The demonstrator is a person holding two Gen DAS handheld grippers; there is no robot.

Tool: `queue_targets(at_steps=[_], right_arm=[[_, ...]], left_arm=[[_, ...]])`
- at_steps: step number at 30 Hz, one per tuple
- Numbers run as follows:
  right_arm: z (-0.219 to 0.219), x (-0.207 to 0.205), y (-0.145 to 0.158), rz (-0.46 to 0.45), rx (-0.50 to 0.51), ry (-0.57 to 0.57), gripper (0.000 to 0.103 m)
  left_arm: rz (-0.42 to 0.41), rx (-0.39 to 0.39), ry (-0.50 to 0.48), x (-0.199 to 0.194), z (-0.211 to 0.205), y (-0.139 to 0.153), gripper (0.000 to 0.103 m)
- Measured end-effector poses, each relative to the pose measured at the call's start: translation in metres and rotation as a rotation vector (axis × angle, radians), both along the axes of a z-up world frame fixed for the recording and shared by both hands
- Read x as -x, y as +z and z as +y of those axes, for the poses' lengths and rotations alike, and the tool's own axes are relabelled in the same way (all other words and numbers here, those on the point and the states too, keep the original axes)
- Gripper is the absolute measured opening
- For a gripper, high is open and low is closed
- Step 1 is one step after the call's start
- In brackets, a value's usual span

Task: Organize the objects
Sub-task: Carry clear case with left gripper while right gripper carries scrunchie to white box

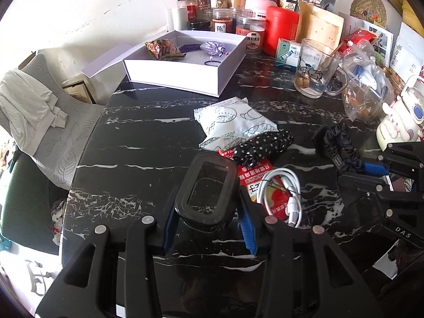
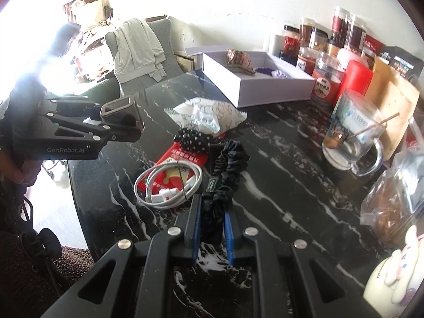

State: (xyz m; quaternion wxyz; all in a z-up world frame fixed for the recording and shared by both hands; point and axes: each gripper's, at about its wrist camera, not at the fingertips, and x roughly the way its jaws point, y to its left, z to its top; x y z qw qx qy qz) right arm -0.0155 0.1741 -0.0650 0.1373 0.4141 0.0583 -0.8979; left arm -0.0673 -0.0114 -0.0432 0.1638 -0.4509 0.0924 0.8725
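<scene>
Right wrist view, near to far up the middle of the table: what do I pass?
Right gripper shut on the black scrunchie → polka-dot scrunchie → white snack packet → white box.

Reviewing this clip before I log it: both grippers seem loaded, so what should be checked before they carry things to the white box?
1. Left gripper shut on the small black case: ok, fingers clamp both sides.
2. Right gripper shut on the black scrunchie: ok, though most of it hangs beyond the fingertips.
3. Case lifted off the black marble table: ok in the right wrist view.
4. Scrunchie fully clear of the table: cannot tell.
5. Room in the white box: ok, its near half is bare; a snack packet and a purple trinket lie at the back.
6. White cable free of the scrunchie: cannot tell; they lie close.
</scene>
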Motion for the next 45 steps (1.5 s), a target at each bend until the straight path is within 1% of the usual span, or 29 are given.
queue_targets(at_steps=[5, 10, 13, 18, 23, 31, 36, 45], right_arm=[[0.0, -0.003, 0.016, 0.036, -0.01, 0.016, 0.014], [-0.002, -0.001, 0.032, 0.067, -0.016, 0.031, 0.014], [-0.002, 0.0, 0.037, 0.077, -0.02, 0.037, 0.014], [-0.005, 0.008, 0.052, 0.104, -0.026, 0.05, 0.014], [-0.006, 0.02, 0.062, 0.116, -0.019, 0.057, 0.014], [-0.004, 0.045, 0.073, 0.13, -0.014, 0.072, 0.014], [0.0, 0.074, 0.086, 0.152, -0.017, 0.084, 0.014], [0.005, 0.123, 0.105, 0.179, -0.02, 0.092, 0.014]], left_arm=[[0.022, 0.011, 0.009, -0.003, 0.005, 0.016, 0.039], [0.035, 0.003, 0.009, -0.004, 0.009, 0.031, 0.039], [0.044, 0.004, -0.011, -0.003, 0.011, 0.038, 0.039], [0.061, 0.028, -0.044, 0.006, 0.015, 0.05, 0.039], [0.073, 0.031, -0.059, 0.019, 0.015, 0.06, 0.039], [0.084, 0.023, -0.066, 0.05, 0.015, 0.073, 0.039], [0.1, 0.026, -0.075, 0.075, 0.017, 0.081, 0.039], [0.132, 0.019, -0.089, 0.131, 0.021, 0.094, 0.039]])
